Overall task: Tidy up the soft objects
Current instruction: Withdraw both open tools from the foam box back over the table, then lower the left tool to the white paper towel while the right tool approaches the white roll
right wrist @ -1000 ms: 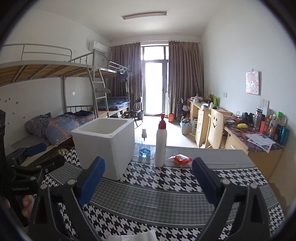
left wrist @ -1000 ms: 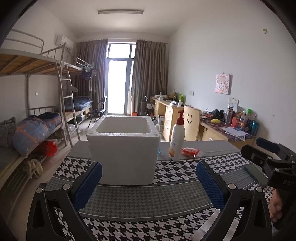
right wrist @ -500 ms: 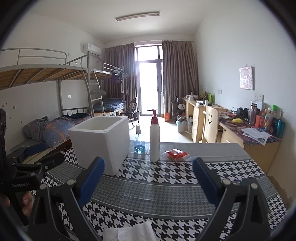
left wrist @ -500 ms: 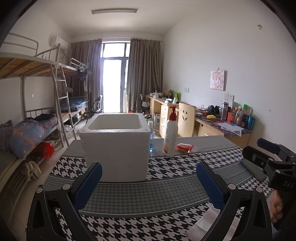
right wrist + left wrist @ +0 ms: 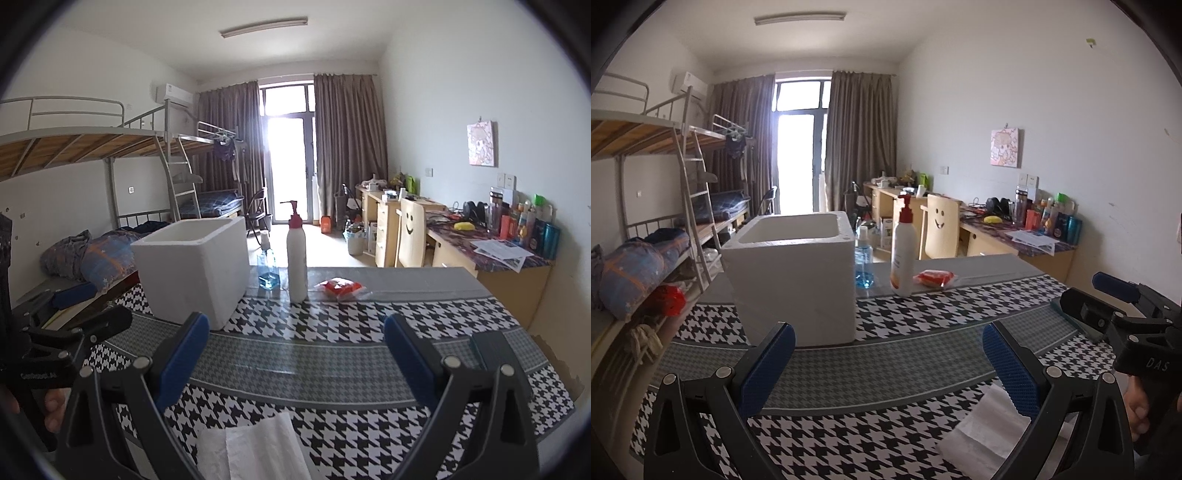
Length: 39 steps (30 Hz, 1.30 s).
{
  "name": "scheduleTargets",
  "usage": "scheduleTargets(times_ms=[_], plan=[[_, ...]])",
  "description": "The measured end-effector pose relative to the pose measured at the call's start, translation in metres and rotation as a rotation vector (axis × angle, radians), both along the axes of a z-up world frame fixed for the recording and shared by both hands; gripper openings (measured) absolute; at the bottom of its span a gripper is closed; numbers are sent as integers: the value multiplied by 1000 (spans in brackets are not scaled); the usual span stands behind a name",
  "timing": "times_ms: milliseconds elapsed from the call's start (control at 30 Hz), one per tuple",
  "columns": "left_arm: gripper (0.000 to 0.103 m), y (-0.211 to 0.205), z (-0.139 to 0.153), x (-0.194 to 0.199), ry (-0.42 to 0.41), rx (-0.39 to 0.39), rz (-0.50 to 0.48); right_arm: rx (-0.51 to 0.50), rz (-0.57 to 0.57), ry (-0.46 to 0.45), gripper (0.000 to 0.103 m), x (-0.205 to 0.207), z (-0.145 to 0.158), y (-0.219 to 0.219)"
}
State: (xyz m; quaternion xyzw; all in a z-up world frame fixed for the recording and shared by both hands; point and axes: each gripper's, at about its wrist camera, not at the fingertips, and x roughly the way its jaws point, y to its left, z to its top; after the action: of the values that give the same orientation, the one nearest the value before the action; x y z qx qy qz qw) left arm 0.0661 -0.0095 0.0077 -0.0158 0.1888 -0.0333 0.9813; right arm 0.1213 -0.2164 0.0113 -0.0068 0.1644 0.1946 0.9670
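Note:
A white foam box (image 5: 796,277) stands open-topped on the houndstooth table (image 5: 871,354); it also shows in the right wrist view (image 5: 192,267). A white folded tissue (image 5: 255,450) lies at the near table edge, below and between the right fingers; in the left wrist view the tissue (image 5: 982,435) lies under the right finger. A dark grey flat pad (image 5: 495,354) lies at the right. My left gripper (image 5: 886,365) is open and empty above the table. My right gripper (image 5: 295,354) is open and empty.
A white pump bottle (image 5: 903,251), a blue spray bottle (image 5: 863,264) and a red packet (image 5: 932,277) stand behind the box. The other gripper shows at the right edge (image 5: 1137,332) and left edge (image 5: 48,354). Bunk beds stand left, desks right.
Both grippers have drawn back and risen from the box. The white tissue has come into view at the near table edge in both views.

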Motion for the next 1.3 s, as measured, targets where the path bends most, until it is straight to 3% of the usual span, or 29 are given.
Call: scheduleTargets(times_ms=[367, 1300], plan=[[102, -6, -9, -5, 47, -24, -39, -5, -20, 20, 97, -11, -11, -11], [102, -42, -52, -7, 195, 5, -155, -42, -82, 102, 97, -22, -46, -30]])
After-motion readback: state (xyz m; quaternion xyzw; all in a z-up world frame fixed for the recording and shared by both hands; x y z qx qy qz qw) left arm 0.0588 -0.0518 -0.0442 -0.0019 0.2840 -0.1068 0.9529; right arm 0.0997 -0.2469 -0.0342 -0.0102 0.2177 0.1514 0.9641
